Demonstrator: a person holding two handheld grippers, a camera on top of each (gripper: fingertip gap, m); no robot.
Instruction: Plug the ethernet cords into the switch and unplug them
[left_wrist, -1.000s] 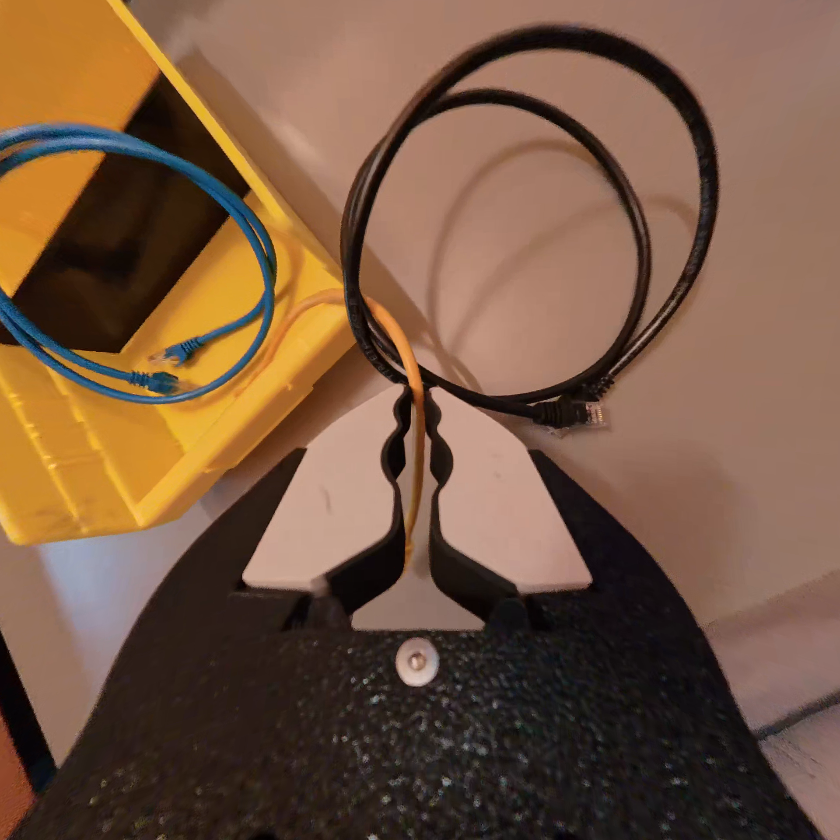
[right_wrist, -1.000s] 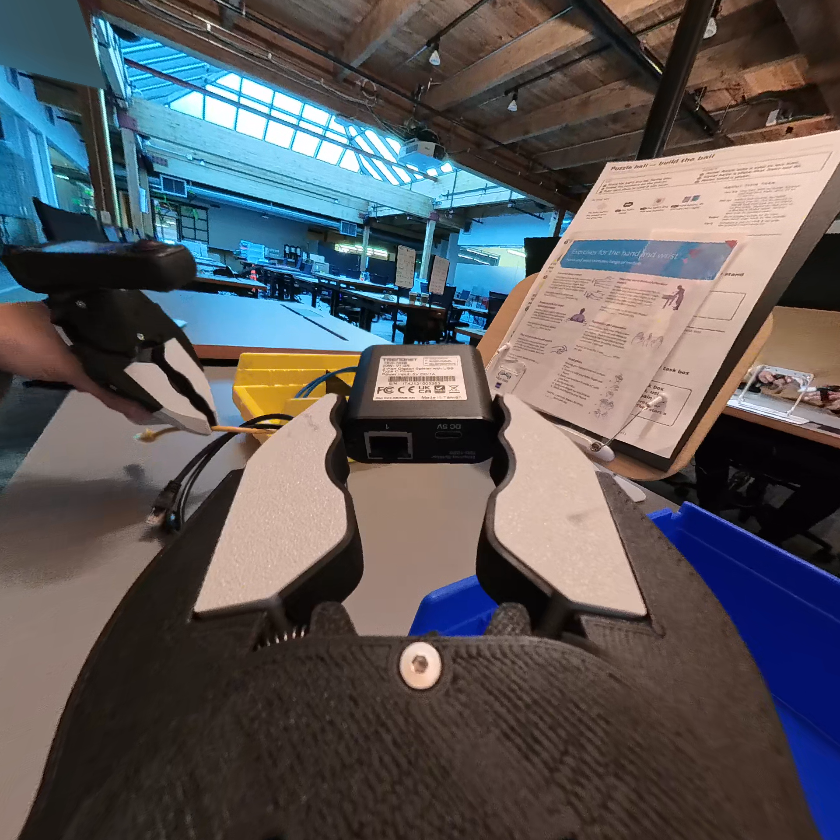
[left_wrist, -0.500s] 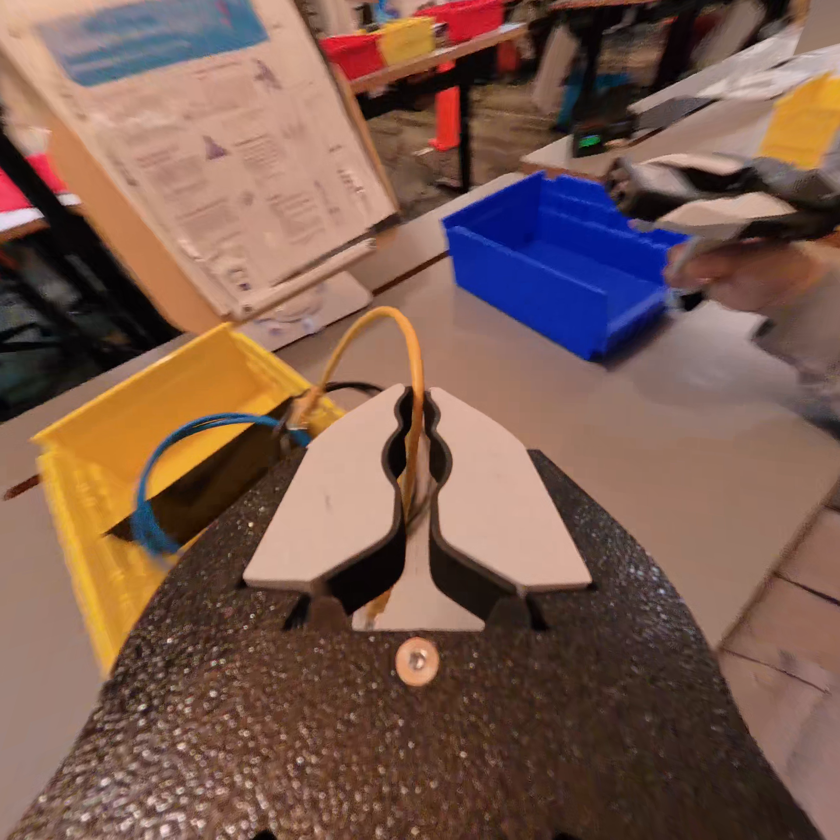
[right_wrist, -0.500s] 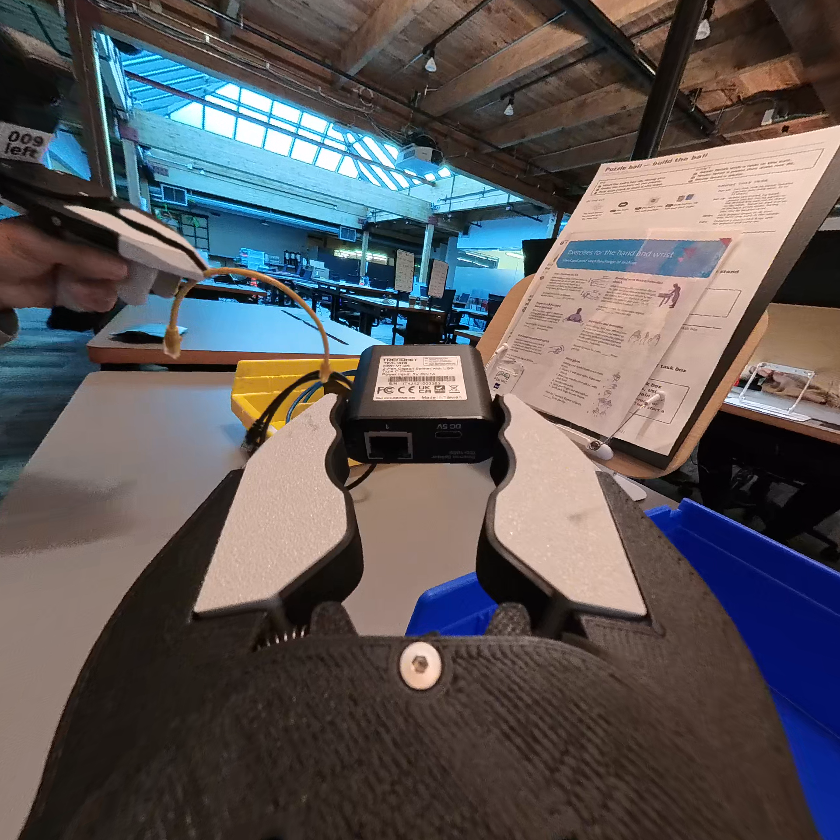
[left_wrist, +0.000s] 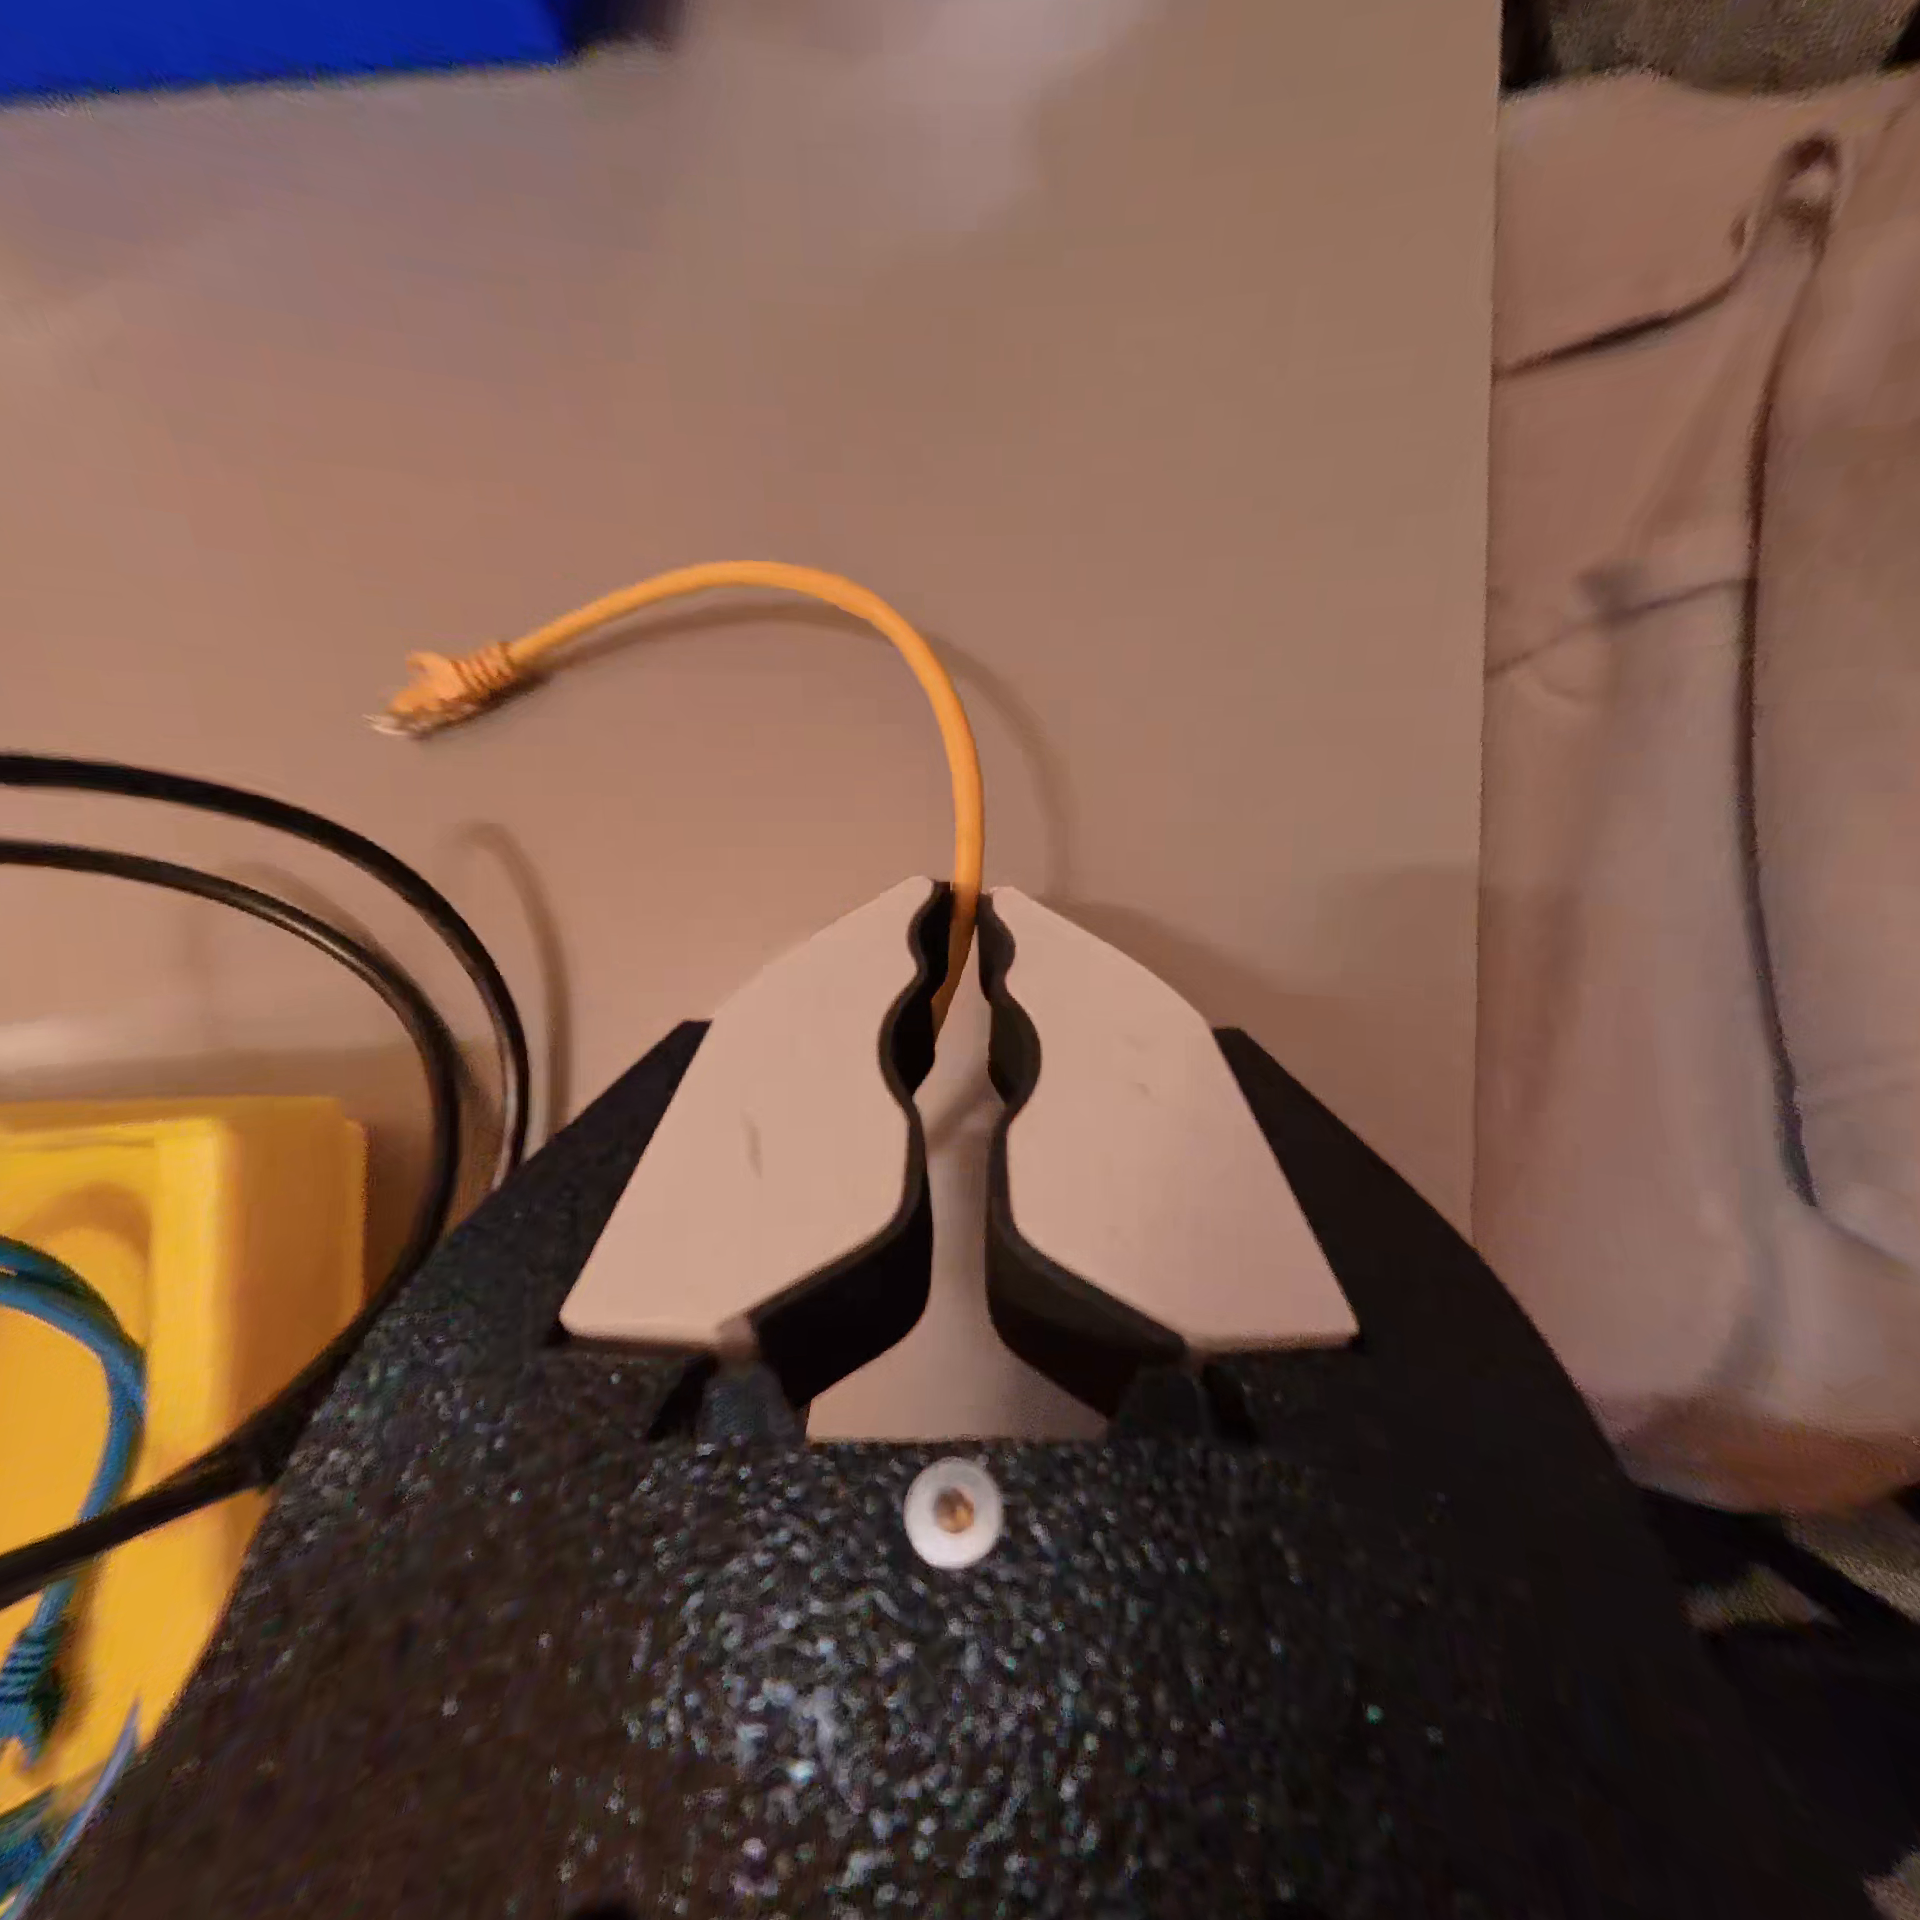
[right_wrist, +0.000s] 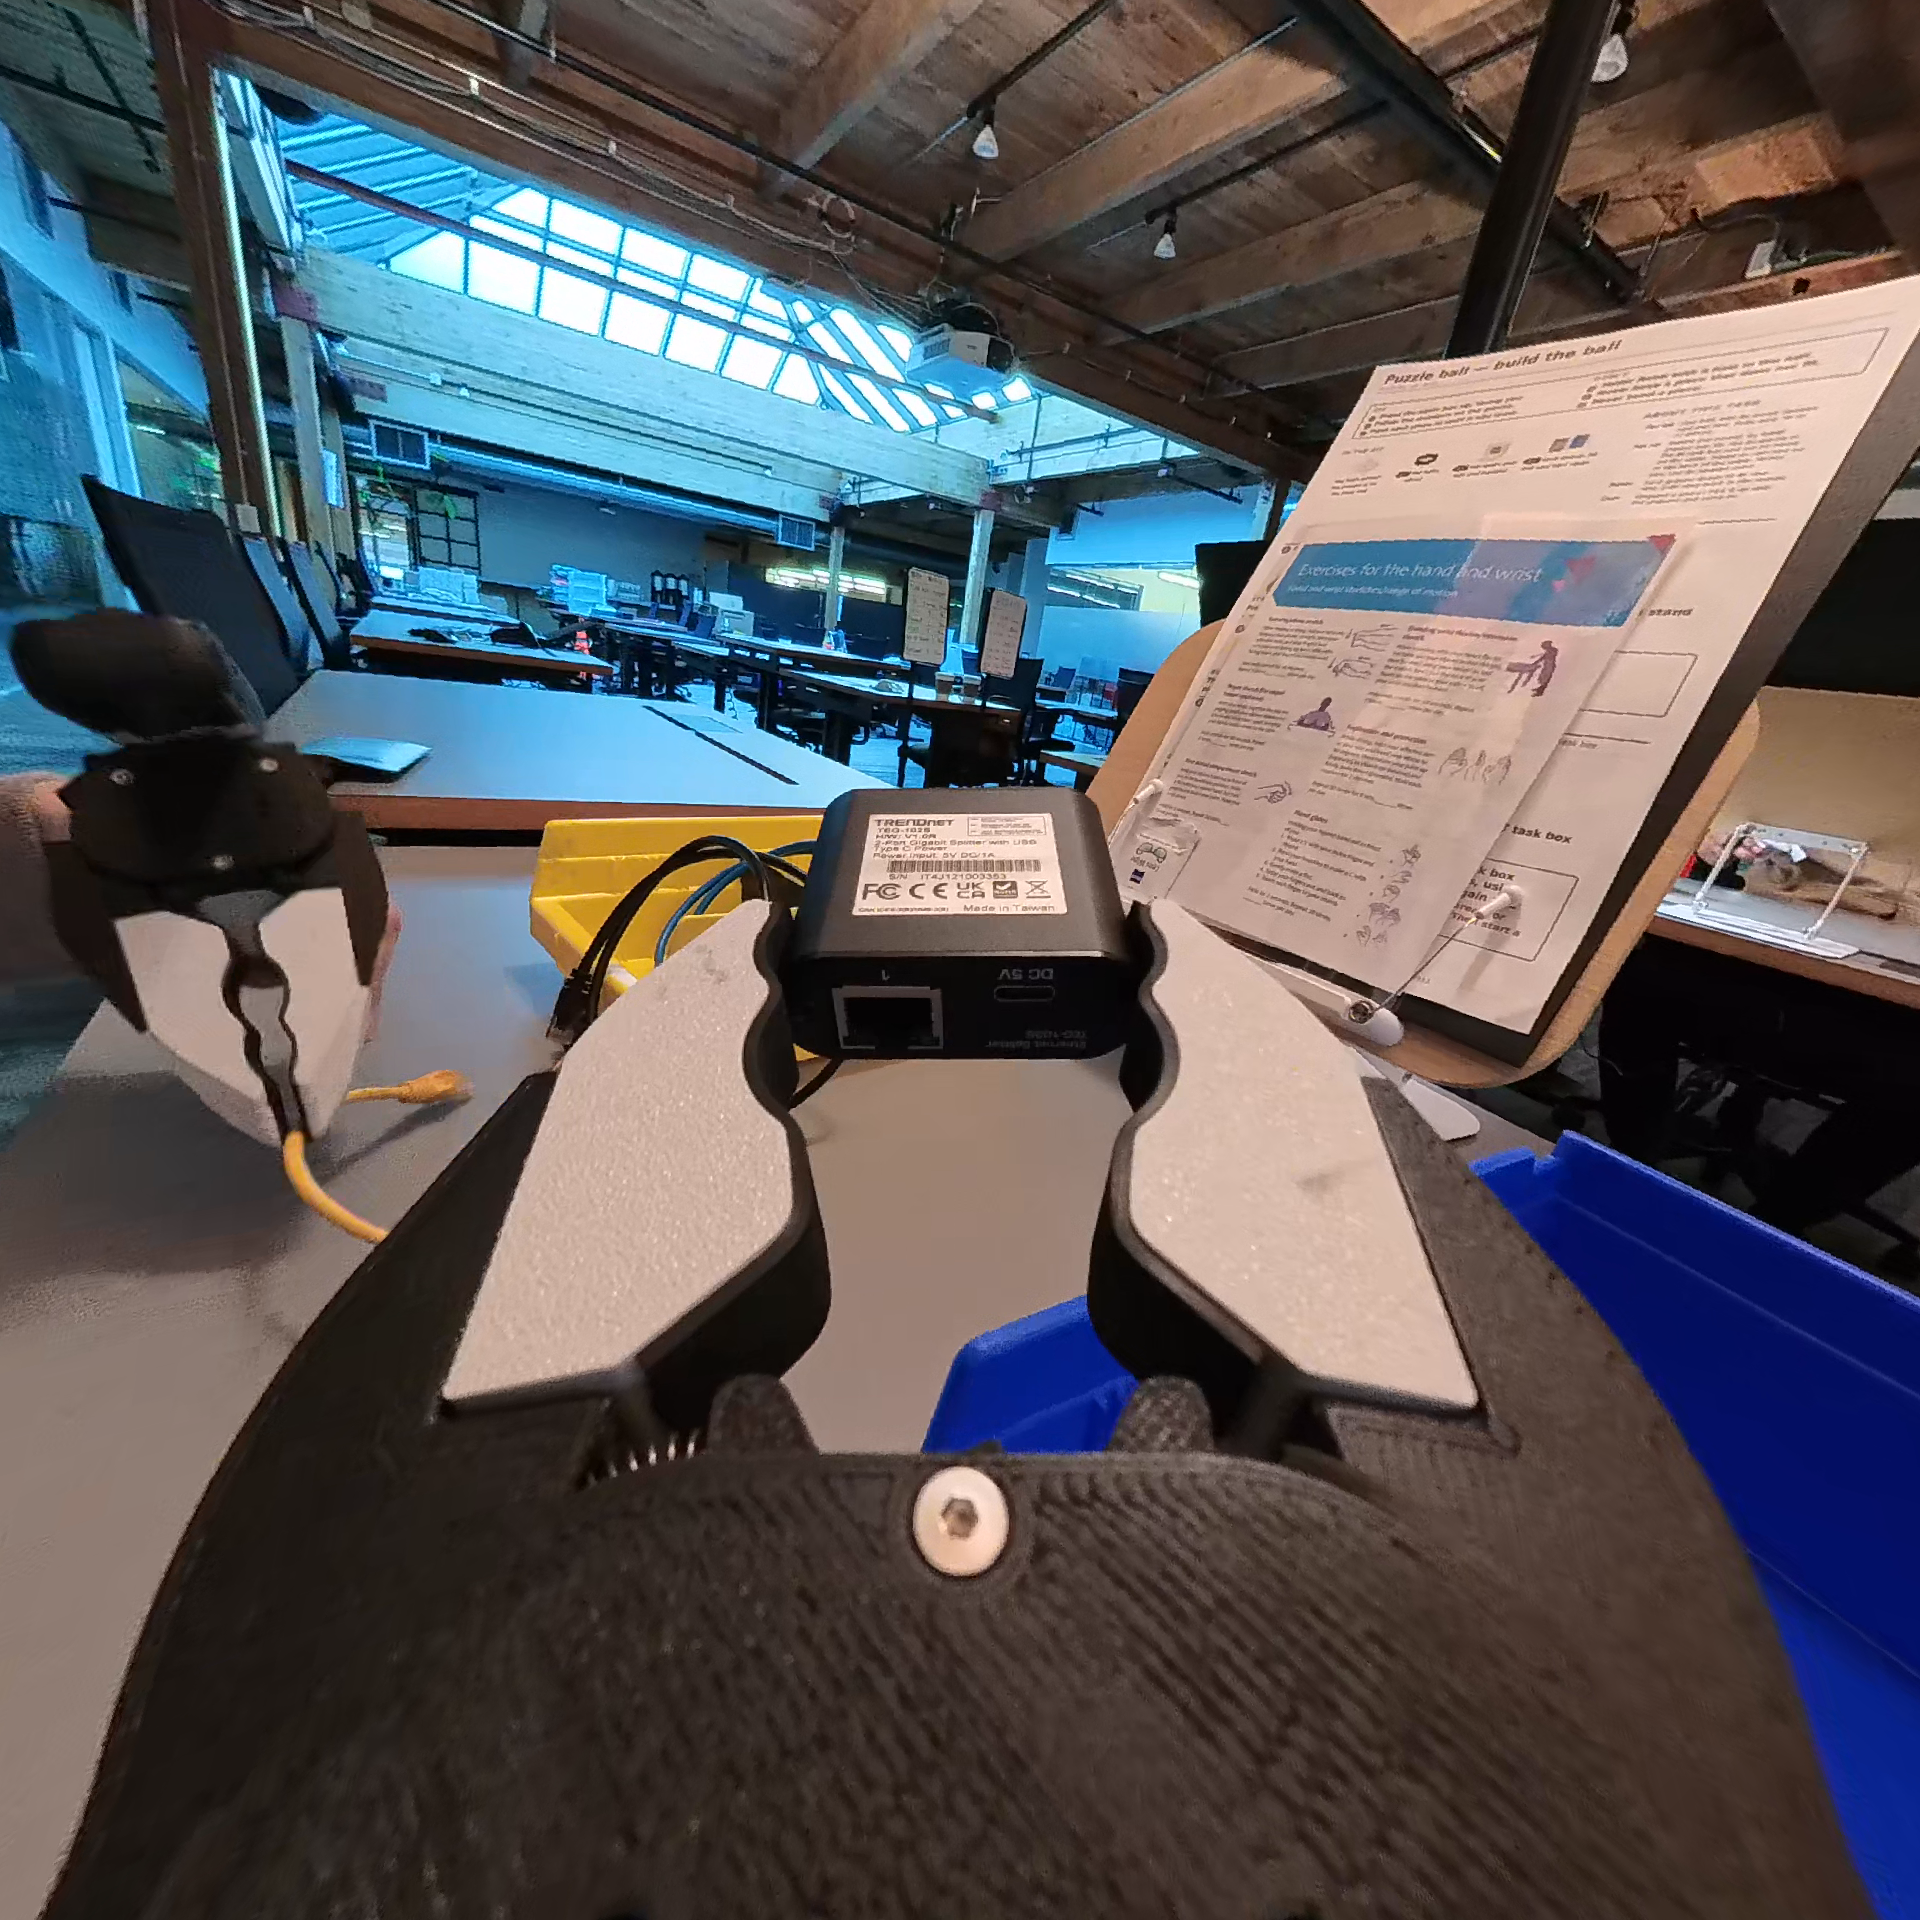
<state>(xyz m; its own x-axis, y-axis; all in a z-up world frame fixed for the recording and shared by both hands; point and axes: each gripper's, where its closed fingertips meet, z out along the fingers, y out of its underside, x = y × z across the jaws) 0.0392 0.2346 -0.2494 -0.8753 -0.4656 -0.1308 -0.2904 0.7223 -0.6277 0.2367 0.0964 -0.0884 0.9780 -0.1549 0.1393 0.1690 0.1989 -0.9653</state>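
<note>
The right gripper (right_wrist: 956, 1049) squeezes the black switch (right_wrist: 956, 914) up above the grey table (right_wrist: 208, 1299), its port facing back. The left gripper (left_wrist: 961, 904) pinches the yellow cord (left_wrist: 831, 597) far from its plug (left_wrist: 452, 691), so the floppy end may bend and miss the port. The cord's other end is hidden, and the bin cords look blurry
</note>
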